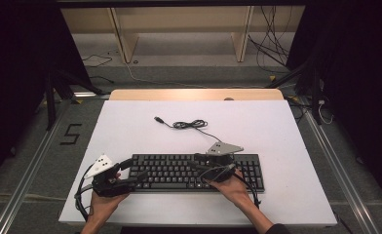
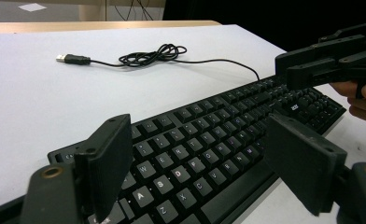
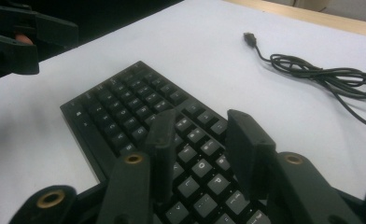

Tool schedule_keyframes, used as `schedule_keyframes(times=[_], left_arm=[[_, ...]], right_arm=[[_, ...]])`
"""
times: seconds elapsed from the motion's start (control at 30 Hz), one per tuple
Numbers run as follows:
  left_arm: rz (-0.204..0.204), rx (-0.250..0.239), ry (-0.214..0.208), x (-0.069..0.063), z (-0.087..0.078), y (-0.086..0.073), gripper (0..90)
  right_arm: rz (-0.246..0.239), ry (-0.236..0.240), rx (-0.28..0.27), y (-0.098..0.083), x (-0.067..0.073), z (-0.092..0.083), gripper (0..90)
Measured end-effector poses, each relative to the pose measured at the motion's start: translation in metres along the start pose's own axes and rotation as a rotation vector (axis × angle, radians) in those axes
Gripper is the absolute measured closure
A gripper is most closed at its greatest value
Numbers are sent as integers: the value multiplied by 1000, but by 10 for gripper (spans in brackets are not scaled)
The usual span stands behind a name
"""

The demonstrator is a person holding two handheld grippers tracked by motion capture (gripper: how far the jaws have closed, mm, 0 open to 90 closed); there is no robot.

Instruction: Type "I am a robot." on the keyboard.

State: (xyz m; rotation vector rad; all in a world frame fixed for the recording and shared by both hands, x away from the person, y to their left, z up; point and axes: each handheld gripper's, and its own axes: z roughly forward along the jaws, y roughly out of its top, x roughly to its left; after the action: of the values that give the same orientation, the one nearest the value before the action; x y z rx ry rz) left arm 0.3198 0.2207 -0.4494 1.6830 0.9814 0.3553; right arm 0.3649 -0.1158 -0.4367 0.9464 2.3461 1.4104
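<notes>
A black keyboard (image 1: pixel 199 171) lies along the front of the white table top (image 1: pixel 130 131). Its thin cable (image 1: pixel 189 125) runs back to a loose coil ending in a USB plug (image 1: pixel 158 119). My left gripper (image 1: pixel 138 176) is at the keyboard's left end, and its jaws stand wide apart over the keys (image 2: pixel 197 140). My right gripper (image 1: pixel 201 163) hovers above the keyboard's right half and points left along it. Its jaws (image 3: pixel 202 123) are partly apart above the keys (image 3: pixel 125 107), with nothing between them. The left gripper view also catches the right gripper (image 2: pixel 321 60) at the upper right.
The coiled cable (image 2: pixel 148 56) lies on the table behind the keyboard, near the middle. A wooden strip (image 1: pixel 196 94) edges the table's far side, with a shelf frame (image 1: pixel 125 39) and loose wires on the floor beyond. Metal rails (image 1: pixel 28 170) run along both sides.
</notes>
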Motion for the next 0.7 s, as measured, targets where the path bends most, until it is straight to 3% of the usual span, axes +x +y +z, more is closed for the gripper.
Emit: schedule_keyframes(times=[0.7], left_arm=[[2, 0, 3, 0, -1, 0, 236]], right_arm=[[-4, 22, 59, -1, 1, 13, 841]])
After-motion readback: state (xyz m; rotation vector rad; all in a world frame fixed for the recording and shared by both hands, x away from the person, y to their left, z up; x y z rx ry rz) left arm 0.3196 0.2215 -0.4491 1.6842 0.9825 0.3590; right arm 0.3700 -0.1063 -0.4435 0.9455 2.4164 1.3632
